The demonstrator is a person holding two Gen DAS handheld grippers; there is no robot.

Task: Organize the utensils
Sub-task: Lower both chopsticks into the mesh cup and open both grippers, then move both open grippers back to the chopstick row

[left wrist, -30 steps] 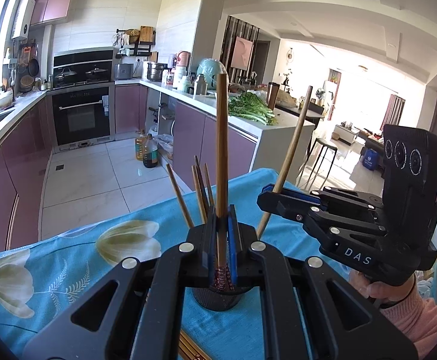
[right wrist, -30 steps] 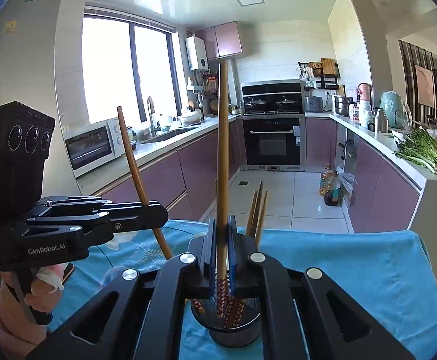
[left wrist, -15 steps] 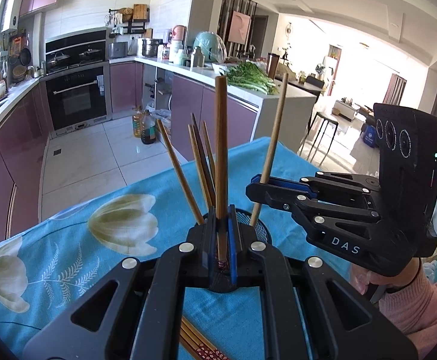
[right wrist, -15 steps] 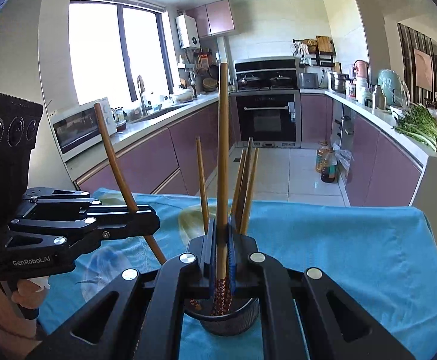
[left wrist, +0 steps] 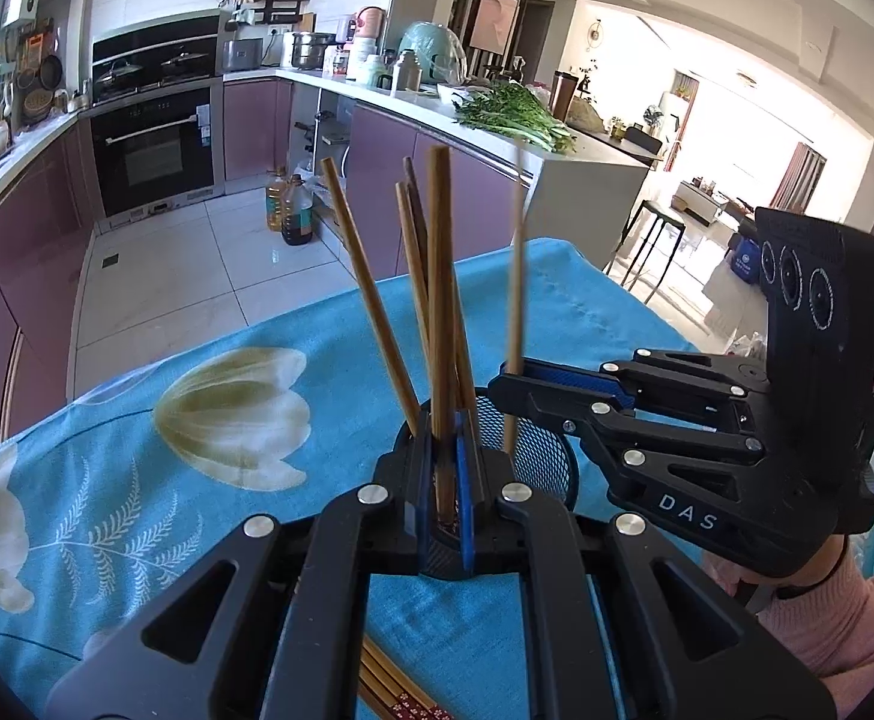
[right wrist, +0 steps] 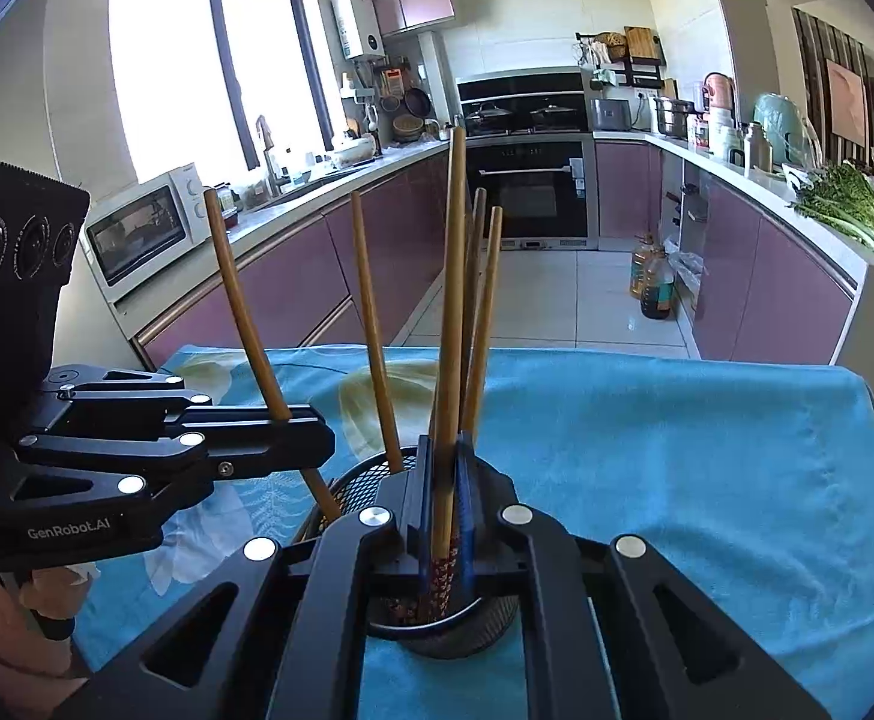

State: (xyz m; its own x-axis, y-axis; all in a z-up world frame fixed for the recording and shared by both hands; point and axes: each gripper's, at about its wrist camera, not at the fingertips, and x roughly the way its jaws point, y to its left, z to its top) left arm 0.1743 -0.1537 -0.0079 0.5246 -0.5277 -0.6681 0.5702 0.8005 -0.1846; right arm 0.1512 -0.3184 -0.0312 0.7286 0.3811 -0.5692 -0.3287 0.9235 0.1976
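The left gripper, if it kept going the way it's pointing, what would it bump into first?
Most likely the black mesh cup just beyond its tips. The left gripper, shut on one chopstick, points down at it, and the chopsticks already standing there are close too. Depth is hard to judge.

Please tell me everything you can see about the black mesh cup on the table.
The cup is a round holder of black wire mesh, metal by its look, standing upright on the blue flowered tablecloth. Several brown wooden chopsticks stand inside and lean outward. The left gripper and the right gripper each hold one chopstick upright over the cup's opening, and they hide much of its rim. Its base shows in the right wrist view.
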